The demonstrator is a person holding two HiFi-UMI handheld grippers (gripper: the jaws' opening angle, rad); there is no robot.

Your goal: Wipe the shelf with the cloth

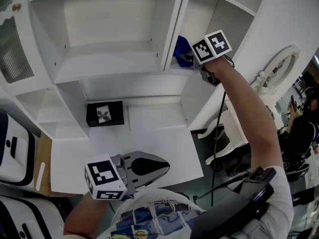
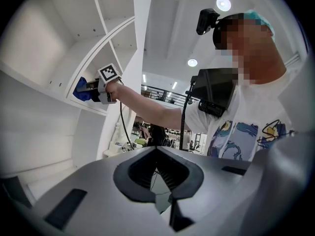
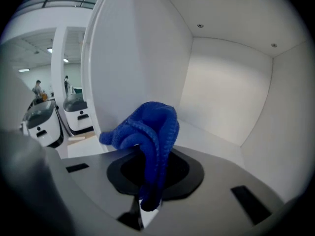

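Right hand-held gripper [image 3: 149,157] clamped on blue cloth [image 3: 147,124], perhaps touching shelf [image 3: 214,142].

Round ceiling lights [image 2: 223,4] glow overhead; a white ornate chair [image 1: 281,63] stands on the dark grey floor [image 1: 198,183]. A white counter [image 1: 164,148] lies below

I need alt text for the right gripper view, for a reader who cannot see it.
The right gripper holds a bunched blue cloth in its jaws, inside a white shelf compartment. A bright room shows beyond the side wall at left.
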